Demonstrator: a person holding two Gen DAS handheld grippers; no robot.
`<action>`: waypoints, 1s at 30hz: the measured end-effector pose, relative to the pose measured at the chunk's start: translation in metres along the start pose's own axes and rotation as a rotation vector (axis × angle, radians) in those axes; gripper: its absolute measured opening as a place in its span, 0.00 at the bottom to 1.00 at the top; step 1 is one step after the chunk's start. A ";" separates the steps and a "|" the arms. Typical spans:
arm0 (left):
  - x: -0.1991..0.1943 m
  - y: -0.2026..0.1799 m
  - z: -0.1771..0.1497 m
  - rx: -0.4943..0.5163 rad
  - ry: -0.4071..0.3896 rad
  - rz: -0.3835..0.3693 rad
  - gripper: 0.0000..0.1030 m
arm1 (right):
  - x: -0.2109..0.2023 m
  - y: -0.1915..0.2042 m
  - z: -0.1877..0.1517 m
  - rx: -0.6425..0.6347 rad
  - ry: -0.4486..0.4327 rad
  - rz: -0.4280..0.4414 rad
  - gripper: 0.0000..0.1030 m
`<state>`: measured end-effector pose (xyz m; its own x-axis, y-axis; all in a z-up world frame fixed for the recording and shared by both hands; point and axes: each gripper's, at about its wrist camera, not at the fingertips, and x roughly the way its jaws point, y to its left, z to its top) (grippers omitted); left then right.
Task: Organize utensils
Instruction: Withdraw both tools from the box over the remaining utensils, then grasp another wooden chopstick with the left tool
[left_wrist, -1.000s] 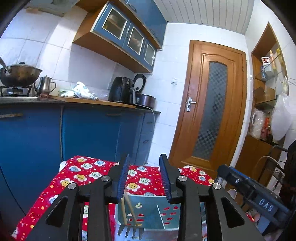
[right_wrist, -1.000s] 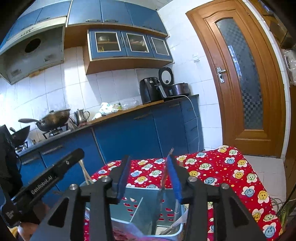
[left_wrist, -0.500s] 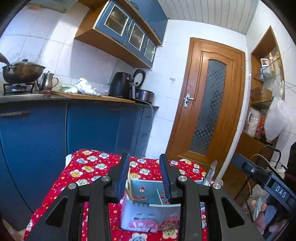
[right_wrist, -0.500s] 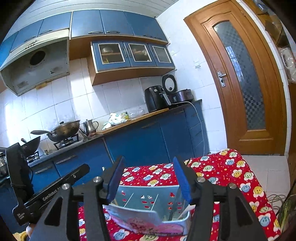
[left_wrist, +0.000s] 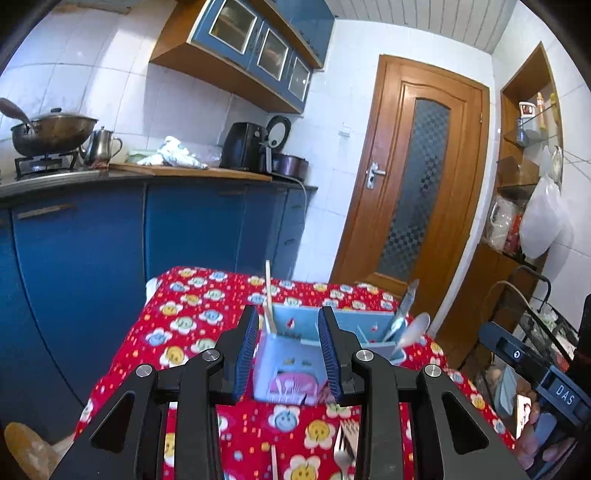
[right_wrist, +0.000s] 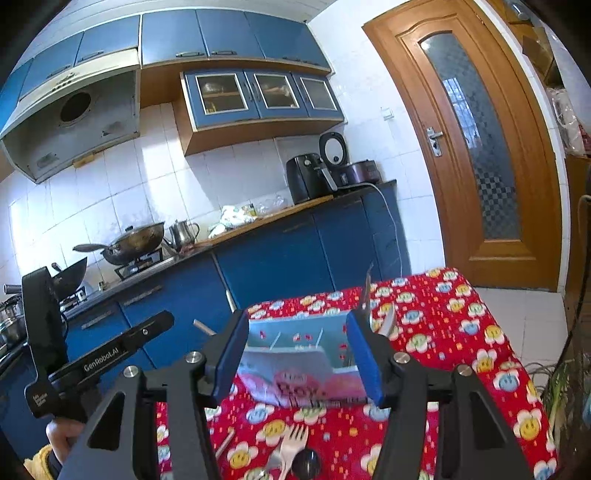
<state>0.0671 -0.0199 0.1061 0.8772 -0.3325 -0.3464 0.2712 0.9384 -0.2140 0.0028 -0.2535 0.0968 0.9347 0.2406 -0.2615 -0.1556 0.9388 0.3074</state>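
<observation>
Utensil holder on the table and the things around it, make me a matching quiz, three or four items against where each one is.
Things:
1. chopsticks
2. knife
3. fork
4. wok

Places:
A. lying flat on the red tablecloth, in front of the utensil holder
B. on the stove at the kitchen counter
C. standing in the holder's left compartment
D. standing in the holder's right compartment

Pairs: 1-C, 2-D, 3-A, 4-B

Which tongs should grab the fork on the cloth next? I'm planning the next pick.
Probably the right tongs: open, empty, with the fork lying just below their gap. The left tongs see it off-centre, partly hidden.
</observation>
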 end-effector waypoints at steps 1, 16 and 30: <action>-0.002 0.000 -0.002 -0.002 0.011 0.000 0.33 | -0.002 0.000 -0.003 0.002 0.006 -0.002 0.57; -0.009 0.007 -0.040 -0.006 0.173 0.022 0.33 | -0.021 -0.016 -0.051 0.062 0.123 -0.050 0.57; 0.000 0.010 -0.067 0.017 0.322 0.042 0.33 | -0.022 -0.031 -0.079 0.093 0.208 -0.097 0.57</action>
<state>0.0429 -0.0168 0.0433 0.7179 -0.3039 -0.6263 0.2467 0.9524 -0.1793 -0.0384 -0.2688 0.0204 0.8563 0.2053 -0.4739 -0.0293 0.9355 0.3522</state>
